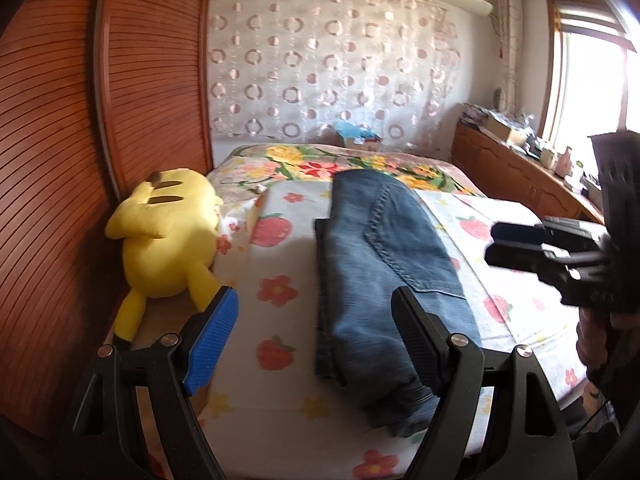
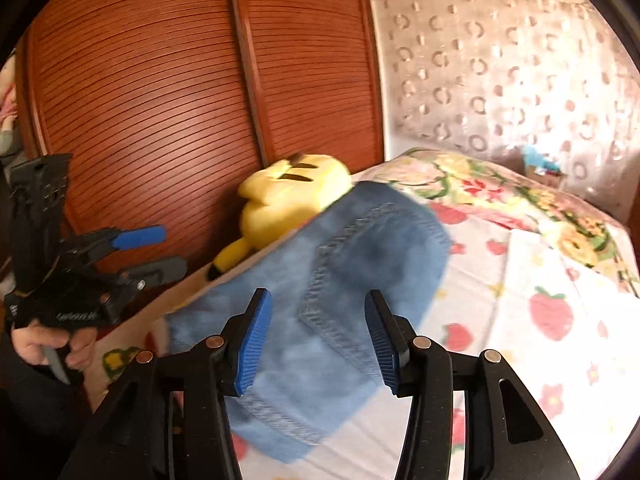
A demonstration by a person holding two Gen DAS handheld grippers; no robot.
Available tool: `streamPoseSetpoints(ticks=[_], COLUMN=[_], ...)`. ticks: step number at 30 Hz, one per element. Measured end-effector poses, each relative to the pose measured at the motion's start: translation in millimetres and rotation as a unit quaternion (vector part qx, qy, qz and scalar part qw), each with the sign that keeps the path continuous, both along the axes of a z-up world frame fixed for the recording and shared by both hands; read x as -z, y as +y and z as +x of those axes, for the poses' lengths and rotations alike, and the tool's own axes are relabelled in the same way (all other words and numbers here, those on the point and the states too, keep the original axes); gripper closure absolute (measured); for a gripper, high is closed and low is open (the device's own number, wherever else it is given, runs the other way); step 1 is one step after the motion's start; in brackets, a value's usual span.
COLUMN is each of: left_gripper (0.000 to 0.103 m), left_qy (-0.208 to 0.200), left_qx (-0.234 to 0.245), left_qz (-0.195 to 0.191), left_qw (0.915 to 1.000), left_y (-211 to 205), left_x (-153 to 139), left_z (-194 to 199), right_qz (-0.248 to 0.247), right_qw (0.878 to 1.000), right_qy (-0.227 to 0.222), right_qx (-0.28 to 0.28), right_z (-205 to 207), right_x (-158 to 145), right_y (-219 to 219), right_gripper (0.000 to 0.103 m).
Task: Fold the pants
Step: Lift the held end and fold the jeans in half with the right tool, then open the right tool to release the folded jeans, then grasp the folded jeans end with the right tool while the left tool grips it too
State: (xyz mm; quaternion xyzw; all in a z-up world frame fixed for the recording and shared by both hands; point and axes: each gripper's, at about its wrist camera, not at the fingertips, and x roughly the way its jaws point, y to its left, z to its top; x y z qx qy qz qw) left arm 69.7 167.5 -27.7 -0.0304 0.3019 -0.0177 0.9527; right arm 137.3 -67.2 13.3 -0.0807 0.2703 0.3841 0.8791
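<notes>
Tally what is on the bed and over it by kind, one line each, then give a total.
Jeans: 1, folded on the bed
Yellow plush toy: 1, at the bed's edge by the wooden doors
Hand-held grippers: 2, left hand-held gripper and right hand-held gripper, both open and empty
Total: 4

Light source: daylight from the window (image 1: 592, 76) at two o'clock in the left wrist view, blown out to white.
Brightness: room well lit; sheet (image 1: 280, 392) near-white where the sun falls.
Glare: washed-out bedding at three to five o'clock in the right wrist view.
Shadows: soft grey band on the sheet left of the jeans (image 1: 384, 264).
Blur: right wrist view smeared, jeans and plush toy (image 2: 292, 196) soft; left wrist view sharper.
Distortion: fisheye bends the wardrobe doors (image 1: 80, 152); black vignette in the corners.
</notes>
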Motion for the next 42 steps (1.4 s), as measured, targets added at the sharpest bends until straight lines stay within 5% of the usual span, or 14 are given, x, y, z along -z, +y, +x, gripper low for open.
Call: streamPoseSetpoints(ticks=[19, 31, 42], left_gripper=[0.023, 0.022, 0.022], left_qy=[0.052, 0.09, 0.075], left_qx=[0.018, 0.018, 0.02], left_qz=[0.005, -0.002, -0.004], left_qw=[0.9985, 0.9958, 0.997], left_y=[-13, -5, -1], left_x=[34, 60, 34], left_z=[18, 27, 45], right_qz=[-0.024, -0.054, -0.04], right_qw=[0.999, 0.998, 0.996], right_qy=[-0.007, 0.006, 0.072], right_qx=[0.039, 0.045, 0.017], right_z=[2, 73, 129], right_x=[-3, 12, 35], right_y=[-5, 10, 21], right_gripper=[0.044, 0.042, 0.031])
